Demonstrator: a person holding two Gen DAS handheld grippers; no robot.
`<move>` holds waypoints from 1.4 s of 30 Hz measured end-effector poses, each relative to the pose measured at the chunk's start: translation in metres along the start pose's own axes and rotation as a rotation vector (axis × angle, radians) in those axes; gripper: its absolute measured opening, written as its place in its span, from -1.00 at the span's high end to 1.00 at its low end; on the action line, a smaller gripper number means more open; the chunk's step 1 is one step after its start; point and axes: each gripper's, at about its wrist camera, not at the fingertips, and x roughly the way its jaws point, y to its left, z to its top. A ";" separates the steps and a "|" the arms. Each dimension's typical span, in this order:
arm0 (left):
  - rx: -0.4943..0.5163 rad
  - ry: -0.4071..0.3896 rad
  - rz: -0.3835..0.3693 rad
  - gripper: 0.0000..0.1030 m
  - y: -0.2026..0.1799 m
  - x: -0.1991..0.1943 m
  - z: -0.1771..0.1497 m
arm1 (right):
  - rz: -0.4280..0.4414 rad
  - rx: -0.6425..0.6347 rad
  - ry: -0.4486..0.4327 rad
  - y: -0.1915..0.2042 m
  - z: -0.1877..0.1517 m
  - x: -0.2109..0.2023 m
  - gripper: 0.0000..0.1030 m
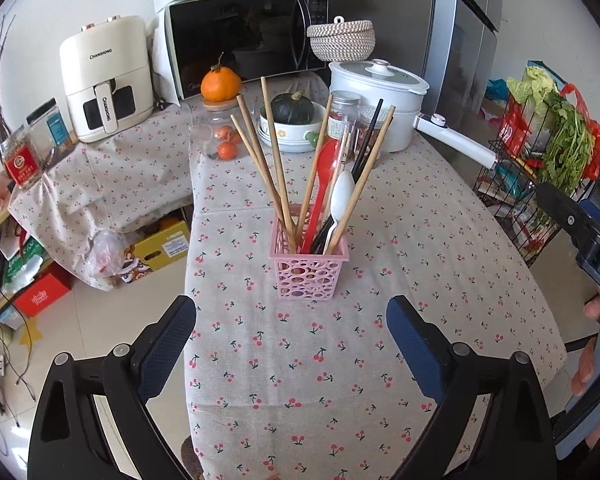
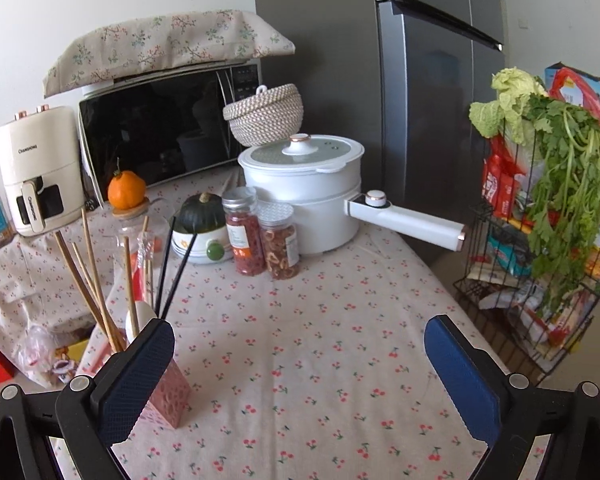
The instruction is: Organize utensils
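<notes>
A pink perforated utensil holder (image 1: 310, 268) stands upright mid-table on the cherry-print cloth (image 1: 300, 360). It holds several wooden chopsticks (image 1: 274, 160), black chopsticks (image 1: 366, 140), a red spoon (image 1: 322, 184) and a white spoon (image 1: 340, 196). My left gripper (image 1: 292, 316) is open just in front of the holder, nothing between its fingers. In the right wrist view the holder (image 2: 168, 394) shows partly behind the left finger (image 2: 136, 380), with the chopsticks (image 2: 92, 280) rising above it. My right gripper (image 2: 300, 344) is open over bare cloth, holding nothing.
At the table's far end stand a white electric pot (image 2: 304, 200) with a long handle (image 2: 408, 220), two jars (image 2: 260, 238), a bowl with a green squash (image 1: 292, 120), a microwave (image 1: 244, 40) and an air fryer (image 1: 104, 80). A wire rack of greens (image 2: 540, 220) stands right.
</notes>
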 end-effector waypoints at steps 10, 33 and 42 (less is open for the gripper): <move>-0.028 -0.070 0.025 -0.89 -0.012 -0.021 -0.009 | -0.031 -0.074 0.089 -0.006 -0.007 -0.017 -1.00; -0.041 -0.084 0.037 -0.93 -0.017 -0.012 -0.006 | 0.032 -0.062 0.186 0.001 -0.012 0.000 -1.00; -0.040 -0.085 0.030 -0.94 -0.017 -0.012 -0.007 | 0.019 -0.067 0.195 0.001 -0.013 0.004 -1.00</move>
